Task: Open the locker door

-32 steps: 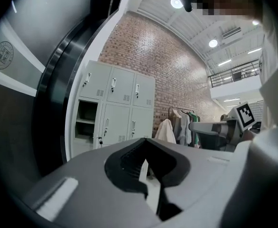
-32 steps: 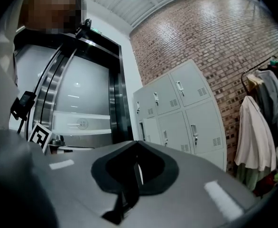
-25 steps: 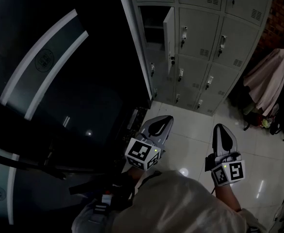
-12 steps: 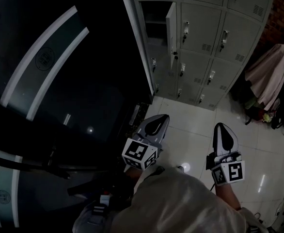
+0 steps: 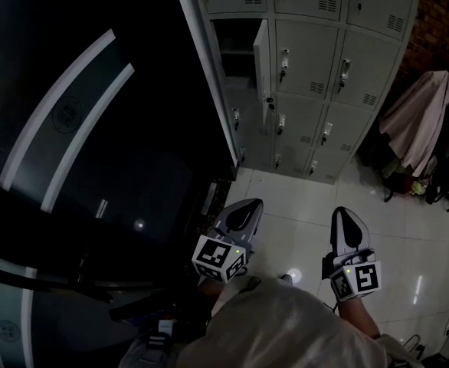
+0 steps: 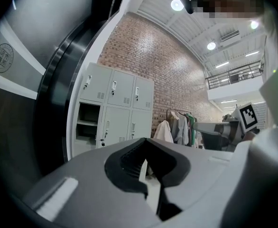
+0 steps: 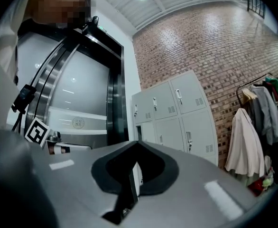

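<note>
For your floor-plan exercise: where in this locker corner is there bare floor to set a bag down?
The tiled floor in front of the lockers is bare. At the right, under the hanging garment, bags crowd it.

The head view is dim and underexposed: its left half is near black apart from pale streaks reflected on a glossy panel (image 5: 71,121), and a small glare spot sits on the floor tiles (image 5: 309,205). Both gripper views are brighter, lit by ceiling lamps (image 6: 177,4) at the top, with fisheye bending and dark corners; the left gripper (image 6: 145,141) and right gripper (image 7: 138,144) look soft up close
</note>
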`<state>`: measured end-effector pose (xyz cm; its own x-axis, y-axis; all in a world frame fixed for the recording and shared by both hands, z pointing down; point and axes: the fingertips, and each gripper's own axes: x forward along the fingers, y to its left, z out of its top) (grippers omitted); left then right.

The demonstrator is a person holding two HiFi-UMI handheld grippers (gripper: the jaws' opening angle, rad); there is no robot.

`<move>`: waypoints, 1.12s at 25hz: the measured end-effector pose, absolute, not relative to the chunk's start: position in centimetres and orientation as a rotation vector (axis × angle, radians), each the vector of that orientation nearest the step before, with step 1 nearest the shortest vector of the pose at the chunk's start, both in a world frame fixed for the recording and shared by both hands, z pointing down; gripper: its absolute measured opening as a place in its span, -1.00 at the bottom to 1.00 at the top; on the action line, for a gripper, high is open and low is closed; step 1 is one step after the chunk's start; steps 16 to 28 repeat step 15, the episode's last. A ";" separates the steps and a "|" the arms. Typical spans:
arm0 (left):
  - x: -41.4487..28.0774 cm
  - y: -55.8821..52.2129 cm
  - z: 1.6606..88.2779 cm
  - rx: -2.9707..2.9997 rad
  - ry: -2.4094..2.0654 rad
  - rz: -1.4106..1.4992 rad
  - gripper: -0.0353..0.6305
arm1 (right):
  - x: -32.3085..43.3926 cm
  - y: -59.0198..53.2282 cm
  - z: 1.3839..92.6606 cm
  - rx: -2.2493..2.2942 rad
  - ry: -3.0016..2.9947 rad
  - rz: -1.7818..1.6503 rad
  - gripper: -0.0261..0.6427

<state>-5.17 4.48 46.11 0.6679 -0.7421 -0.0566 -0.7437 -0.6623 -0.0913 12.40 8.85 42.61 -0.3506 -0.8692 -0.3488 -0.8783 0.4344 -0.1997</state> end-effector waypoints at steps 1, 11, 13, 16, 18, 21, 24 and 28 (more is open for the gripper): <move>-5.3 4.5 46.1 -2.770 1.242 0.022 -0.71 | 12.3 8.9 42.9 -1.486 2.298 0.030 -0.92; -5.9 5.0 46.7 -2.781 1.210 0.025 -0.71 | 11.0 9.1 44.5 -1.448 2.330 -0.013 -0.92; -5.5 5.0 46.9 -2.790 1.179 0.018 -0.71 | 11.1 9.0 44.8 -1.449 2.334 -0.023 -0.92; -5.2 4.9 47.1 -2.798 1.158 0.012 -0.72 | 11.3 8.8 45.4 -1.470 2.343 -0.037 -0.92; -5.2 4.9 47.1 -2.798 1.158 0.012 -0.72 | 11.3 8.8 45.4 -1.470 2.343 -0.037 -0.92; -5.2 4.9 47.1 -2.798 1.158 0.012 -0.72 | 11.3 8.8 45.4 -1.470 2.343 -0.037 -0.92; -5.2 4.9 47.1 -2.798 1.158 0.012 -0.72 | 11.3 8.8 45.4 -1.470 2.343 -0.037 -0.92; -5.2 4.9 47.1 -2.798 1.158 0.012 -0.72 | 11.3 8.8 45.4 -1.470 2.343 -0.037 -0.92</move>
